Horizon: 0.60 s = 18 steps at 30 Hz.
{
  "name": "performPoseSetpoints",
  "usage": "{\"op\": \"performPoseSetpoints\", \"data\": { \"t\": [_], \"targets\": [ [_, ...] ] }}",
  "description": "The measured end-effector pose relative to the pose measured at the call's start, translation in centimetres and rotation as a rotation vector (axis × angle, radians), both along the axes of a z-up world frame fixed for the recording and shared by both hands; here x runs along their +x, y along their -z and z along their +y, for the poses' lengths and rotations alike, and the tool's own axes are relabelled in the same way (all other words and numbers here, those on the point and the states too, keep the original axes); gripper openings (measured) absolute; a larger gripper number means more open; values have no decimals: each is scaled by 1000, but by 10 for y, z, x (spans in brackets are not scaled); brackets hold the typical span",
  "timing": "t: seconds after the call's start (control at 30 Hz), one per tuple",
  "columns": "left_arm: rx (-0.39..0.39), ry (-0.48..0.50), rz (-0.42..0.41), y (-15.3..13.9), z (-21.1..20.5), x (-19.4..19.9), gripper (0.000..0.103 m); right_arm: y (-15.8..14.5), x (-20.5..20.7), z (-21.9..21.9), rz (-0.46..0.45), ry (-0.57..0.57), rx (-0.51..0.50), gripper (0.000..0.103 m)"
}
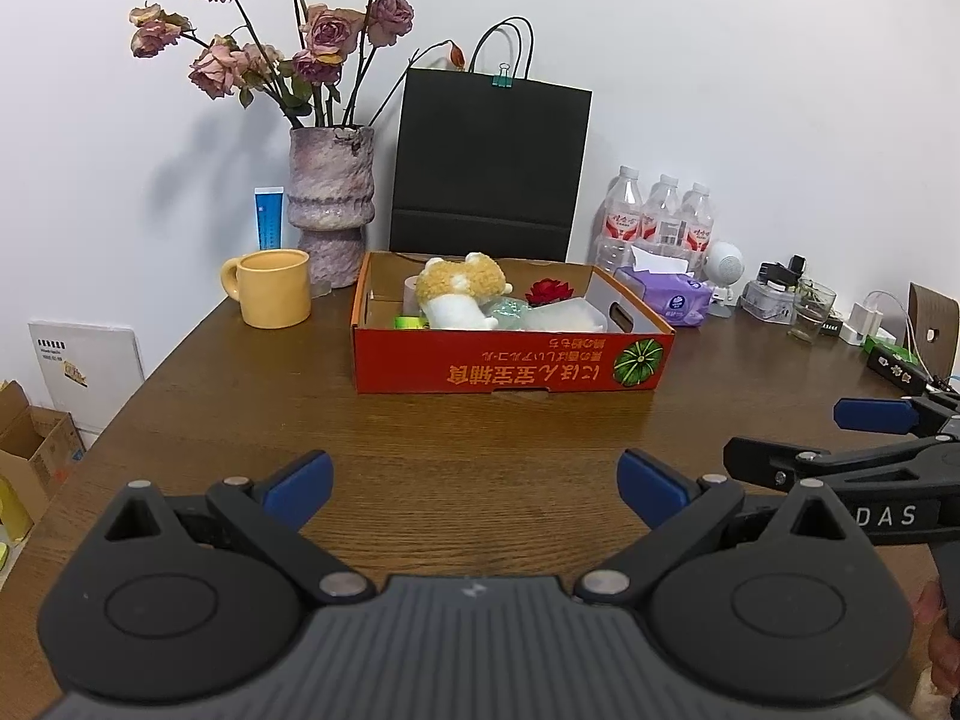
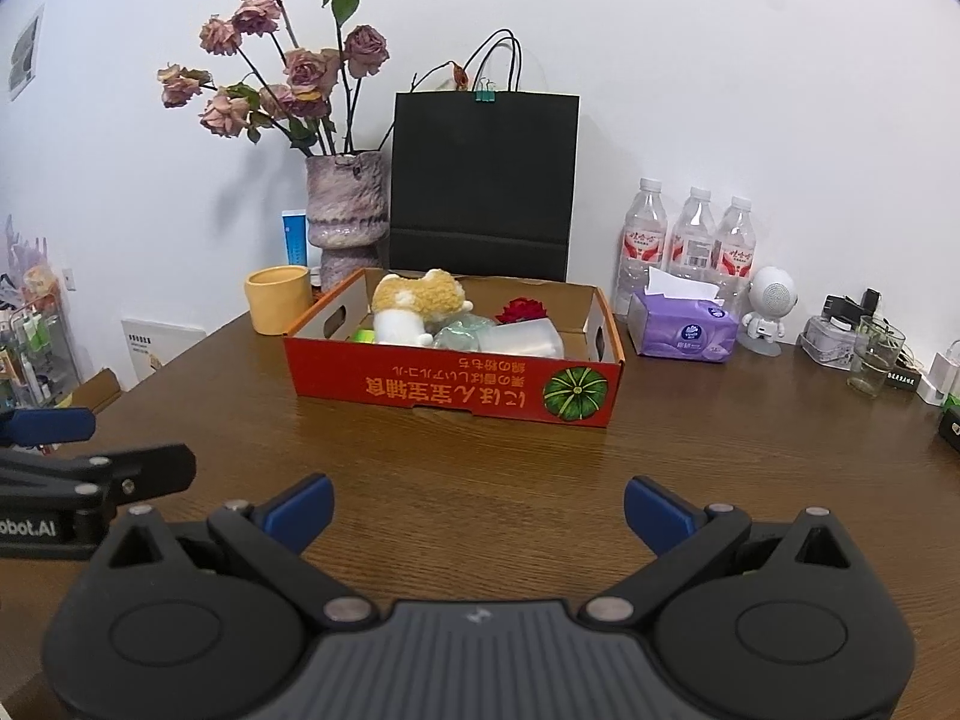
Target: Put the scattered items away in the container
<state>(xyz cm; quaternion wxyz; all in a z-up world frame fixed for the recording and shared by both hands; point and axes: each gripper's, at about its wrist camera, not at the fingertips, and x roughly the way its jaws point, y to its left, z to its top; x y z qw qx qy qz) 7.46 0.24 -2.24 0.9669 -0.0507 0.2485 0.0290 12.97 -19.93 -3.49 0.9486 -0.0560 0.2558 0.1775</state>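
Note:
A red cardboard box [image 1: 510, 363] [image 2: 450, 387] stands on the wooden table [image 1: 450, 450] [image 2: 480, 450]. In it lie a yellow-and-white plush toy [image 1: 459, 291] [image 2: 414, 303], a red flower [image 1: 546, 291] [image 2: 522, 309], a clear plastic tub [image 1: 567, 315] [image 2: 531, 339], a greenish bundle [image 1: 510, 307] [image 2: 459, 333] and a green item [image 1: 408, 321]. My left gripper [image 1: 474, 489] is open and empty, well short of the box. My right gripper [image 2: 477, 507] is open and empty, also short of the box. It also shows at the right edge of the left wrist view [image 1: 852, 450].
Behind the box stand a yellow mug [image 1: 273, 288] [image 2: 279, 299], a vase of dried roses [image 1: 330, 204] [image 2: 345, 210], a black paper bag [image 1: 489, 162] [image 2: 480, 186], water bottles [image 1: 660, 219] [image 2: 690, 240], a tissue pack [image 1: 675, 294] [image 2: 684, 330], a small white robot figure [image 2: 768, 309] and a glass [image 2: 873, 357].

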Motion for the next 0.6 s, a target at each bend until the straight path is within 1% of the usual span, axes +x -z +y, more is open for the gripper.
{"op": "performPoseSetpoints", "data": {
  "t": [0.27, 0.6],
  "targets": [
    [3, -1, 22, -4, 1, 3, 103, -3, 1, 1, 27, 2, 2, 103],
    [1, 4, 56, -1, 2, 5, 103, -6, 0, -2, 20, 16, 2, 103]
  ]
}}
